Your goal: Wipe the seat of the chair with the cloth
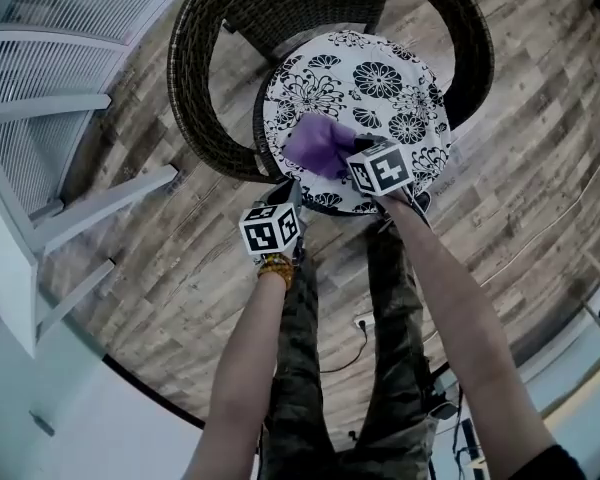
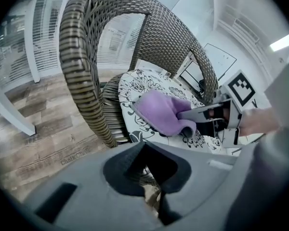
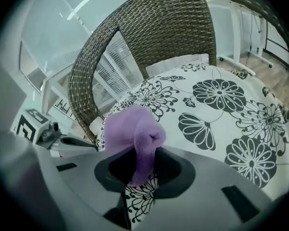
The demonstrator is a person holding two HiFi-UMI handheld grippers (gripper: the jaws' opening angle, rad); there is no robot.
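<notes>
Your left gripper (image 1: 285, 190) is at the near left edge of the chair (image 1: 195, 88), close to the wicker rim. Its jaws are drawn nearly together and there is nothing between them. Just right of it, the purple cloth (image 1: 318, 143) lies on the near left part of the flower-print seat (image 1: 380, 78). Your right gripper (image 1: 352, 160) has its jaws pinched on a fold of that cloth, with the rest bunched on the seat just beyond them.
</notes>
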